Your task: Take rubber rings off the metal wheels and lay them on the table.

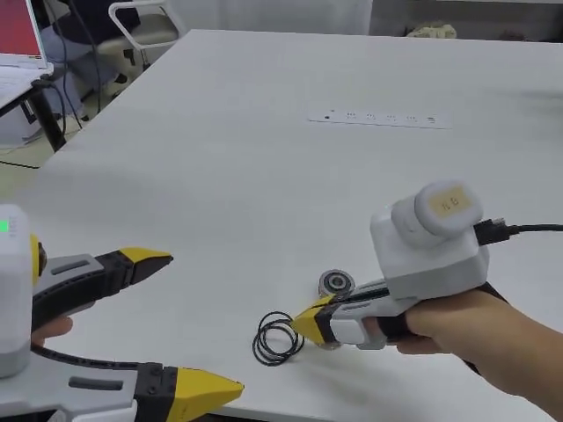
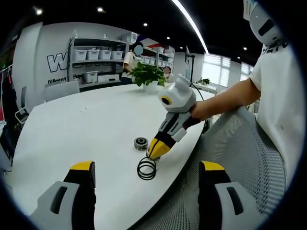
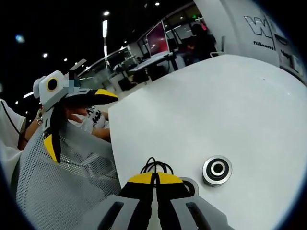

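The right tool [image 1: 305, 323] has its jaws pressed together, tips right at the heap of black rings [image 1: 276, 339] lying on the table [image 1: 264, 176] near its front edge; I cannot tell whether a ring is pinched between them. The left tool [image 1: 180, 323] hangs nearby with jaws wide apart. A ring snagged on the tips could drag the heap over the edge, or the tool could knock the wheel [image 1: 335, 283] just behind it.
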A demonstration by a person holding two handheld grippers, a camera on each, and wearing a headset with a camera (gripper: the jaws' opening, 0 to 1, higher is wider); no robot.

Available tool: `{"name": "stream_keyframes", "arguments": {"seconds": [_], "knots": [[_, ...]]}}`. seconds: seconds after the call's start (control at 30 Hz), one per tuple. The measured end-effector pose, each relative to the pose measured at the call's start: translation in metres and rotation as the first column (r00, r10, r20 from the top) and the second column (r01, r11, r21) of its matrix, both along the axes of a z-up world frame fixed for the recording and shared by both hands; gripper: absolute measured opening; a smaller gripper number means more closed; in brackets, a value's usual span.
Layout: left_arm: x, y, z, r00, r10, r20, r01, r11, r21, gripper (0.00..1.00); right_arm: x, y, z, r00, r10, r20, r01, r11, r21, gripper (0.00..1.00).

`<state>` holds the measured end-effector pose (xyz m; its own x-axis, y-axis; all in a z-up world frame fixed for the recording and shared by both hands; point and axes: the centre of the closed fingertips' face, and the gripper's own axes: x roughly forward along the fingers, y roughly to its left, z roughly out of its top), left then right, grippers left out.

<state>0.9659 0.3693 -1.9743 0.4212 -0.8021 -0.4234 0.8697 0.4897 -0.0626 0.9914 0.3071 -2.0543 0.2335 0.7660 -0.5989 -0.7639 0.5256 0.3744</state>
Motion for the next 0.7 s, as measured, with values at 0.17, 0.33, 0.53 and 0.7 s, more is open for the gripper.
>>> {"name": "stream_keyframes", "arguments": {"seconds": [0.17, 0.33, 0.53, 0.7], "knots": [[0.0, 0.0004, -0.0004, 1.0, 0.001, -0.003, -0.001, 1.0, 0.0, 0.87, 0.0014, -0.0035, -0.0096, 1.0, 0.008, 0.026, -0.007, 0.998, -0.056, 0.0], [0.0, 0.0004, 0.0, 1.0, 0.002, -0.002, -0.002, 1.0, -0.001, 0.87, 0.0022, -0.004, -0.0105, 0.998, 0.024, 0.052, -0.02, 0.997, -0.079, 0.0], [0.0001, 0.0, 0.0004, 1.0, 0.001, -0.003, -0.001, 1.0, -0.004, 0.87, 0.0038, -0.0034, -0.011, 0.993, 0.057, 0.102, -0.046, 0.993, -0.109, 0.01], [0.0002, 0.0001, 0.0002, 1.0, 0.002, -0.005, -0.002, 1.0, -0.005, 0.87, 0.0034, -0.0029, -0.0107, 0.987, 0.087, 0.137, -0.068, 0.988, -0.138, 0.03]]}}
